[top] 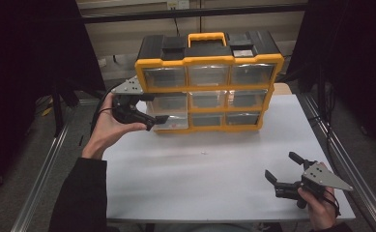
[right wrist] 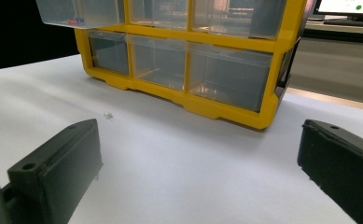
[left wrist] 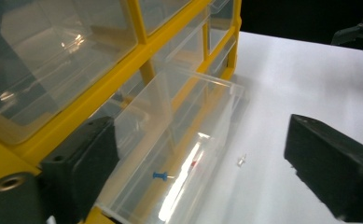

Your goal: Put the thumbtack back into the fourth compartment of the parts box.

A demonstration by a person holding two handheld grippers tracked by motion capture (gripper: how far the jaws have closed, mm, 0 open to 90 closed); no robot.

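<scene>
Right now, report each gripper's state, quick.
Left gripper: jaws open, holding nothing, at the pulled-out clear plastic drawer.
Right gripper: jaws open, holding nothing, over the white table.

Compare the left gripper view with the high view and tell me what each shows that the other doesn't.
Left gripper view alone: a blue pushpin and something red lying inside the pulled-out clear drawer.

High view alone: the cabinet's black top and yellow handle, the person's forearms, and the left gripper itself.

Both: the yellow cabinet, the white table, a tiny clear pin lying on it, and the right gripper, open.
</scene>
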